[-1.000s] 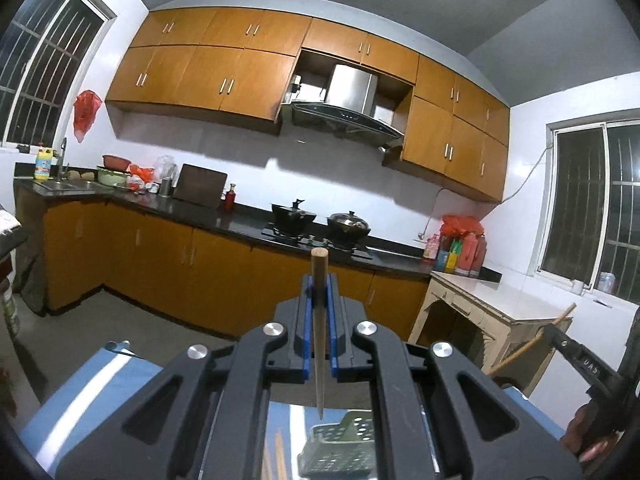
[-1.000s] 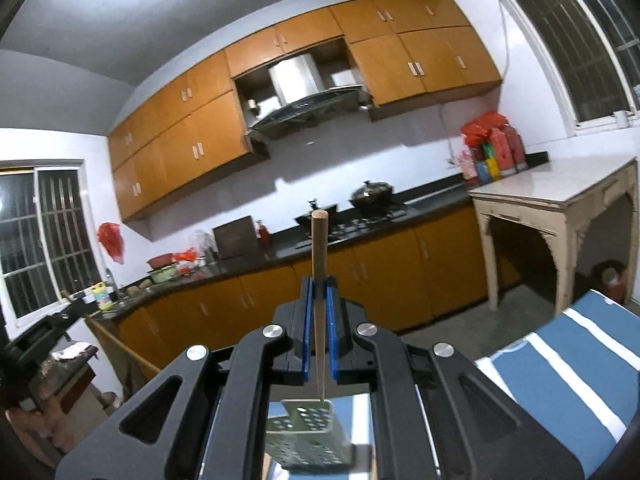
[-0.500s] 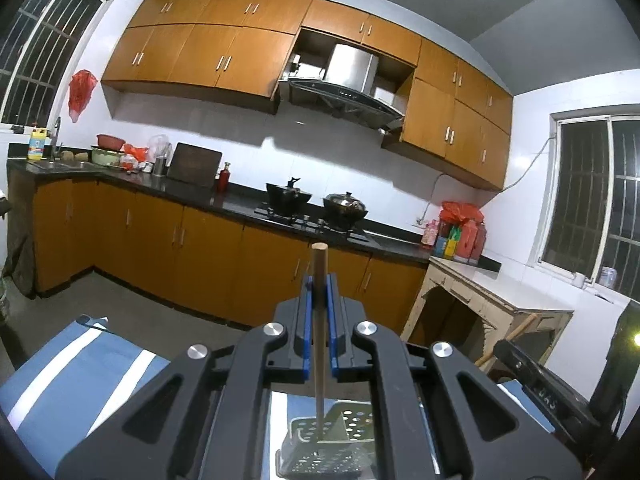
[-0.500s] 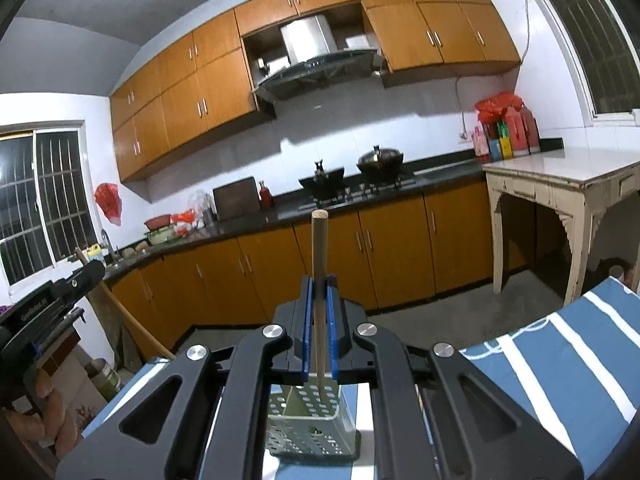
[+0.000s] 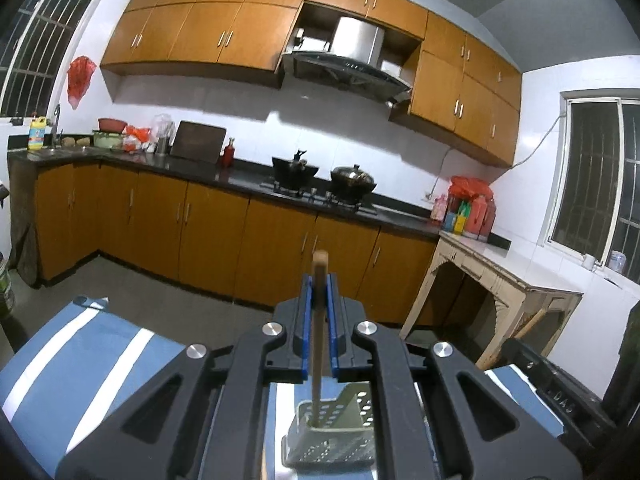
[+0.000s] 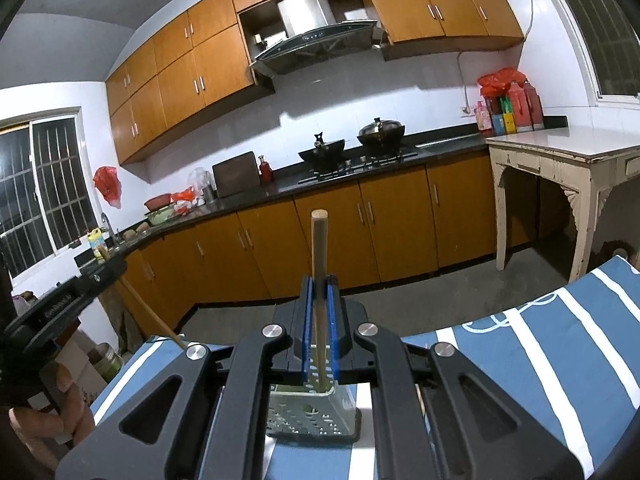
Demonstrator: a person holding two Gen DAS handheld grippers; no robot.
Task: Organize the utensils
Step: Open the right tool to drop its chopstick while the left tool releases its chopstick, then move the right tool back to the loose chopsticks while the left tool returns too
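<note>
Your left gripper (image 5: 319, 312) clamps an upright chopstick (image 5: 319, 344), its tip inside the perforated holder (image 5: 332, 436) at the frame's bottom centre. Your right gripper (image 6: 319, 312) likewise pinches a second chopstick (image 6: 319, 300), reaching into the same holder (image 6: 312, 416) on the striped cloth (image 6: 540, 360).

Left hand-held gripper (image 5: 319, 292) and right hand-held gripper (image 6: 319, 294), both tipped slightly downward, jaws nearly closed.

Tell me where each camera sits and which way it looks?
Left wrist: on the left tool, facing the stove wall; its chopstick dips into the basket.
Right wrist: on the right tool, facing the same wall; its chopstick enters the basket; a hand shows.
Shared: basket, striped cloth, counter.
</note>
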